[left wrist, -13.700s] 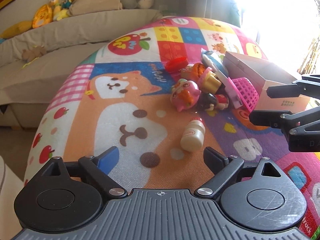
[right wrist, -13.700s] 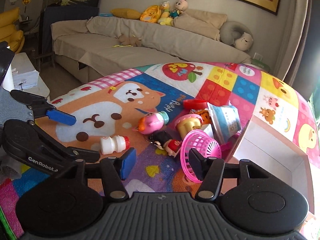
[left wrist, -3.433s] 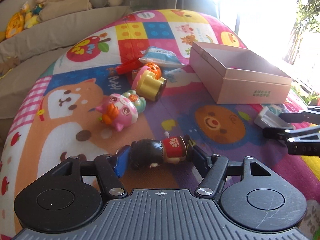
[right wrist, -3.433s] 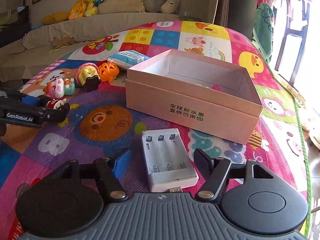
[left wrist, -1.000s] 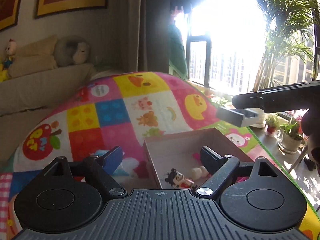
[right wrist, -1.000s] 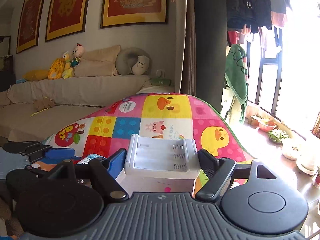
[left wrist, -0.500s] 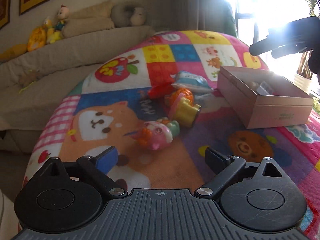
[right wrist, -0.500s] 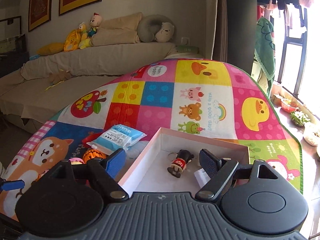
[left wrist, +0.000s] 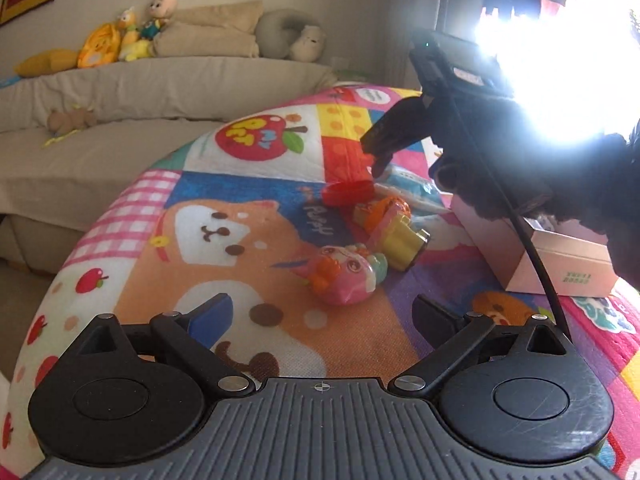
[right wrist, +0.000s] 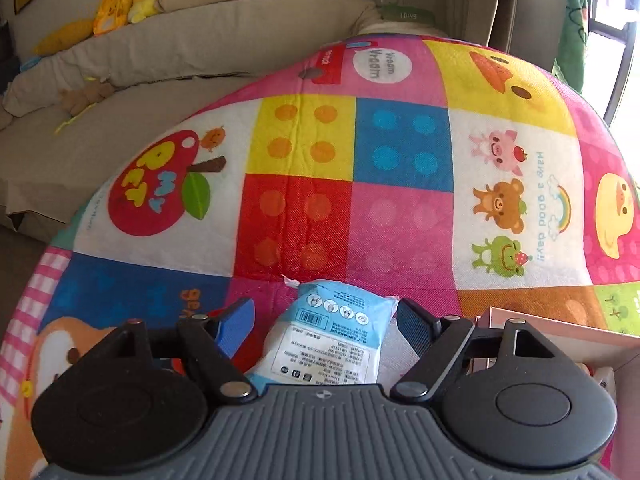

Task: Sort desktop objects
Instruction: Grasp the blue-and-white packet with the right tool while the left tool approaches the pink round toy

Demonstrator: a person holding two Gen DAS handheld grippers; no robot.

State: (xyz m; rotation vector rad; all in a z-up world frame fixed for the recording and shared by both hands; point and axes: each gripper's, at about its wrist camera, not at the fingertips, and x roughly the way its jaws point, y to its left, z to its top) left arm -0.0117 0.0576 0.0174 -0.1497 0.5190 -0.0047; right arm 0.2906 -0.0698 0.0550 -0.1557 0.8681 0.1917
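Observation:
My left gripper (left wrist: 322, 312) hovers low over the play mat, its jaws opening with nothing between them. Just ahead of it lies a pink cartoon toy (left wrist: 346, 280). Beyond that are a yellow toy (left wrist: 404, 240), an orange pumpkin toy (left wrist: 390, 210) and a red lid (left wrist: 346, 193). My right gripper (right wrist: 326, 326) points down over a blue and white packet (right wrist: 336, 340). Its jaws are closing with the packet between them, and the pads do not visibly press on it. In the left wrist view the right gripper (left wrist: 380, 148) hangs above the packet (left wrist: 408, 184), held by a dark-gloved hand.
The pink cardboard box (left wrist: 560, 256) stands to the right of the toys, and its corner (right wrist: 560, 328) shows beside my right fingers. A black cable (left wrist: 536, 256) hangs from the right hand across the box. A sofa (left wrist: 120, 92) with plush toys lies behind the mat.
The right gripper, which held a white battery holder a second ago, is empty and has swung left and down from the box to the packet. The left gripper drew back from the box to the toys.

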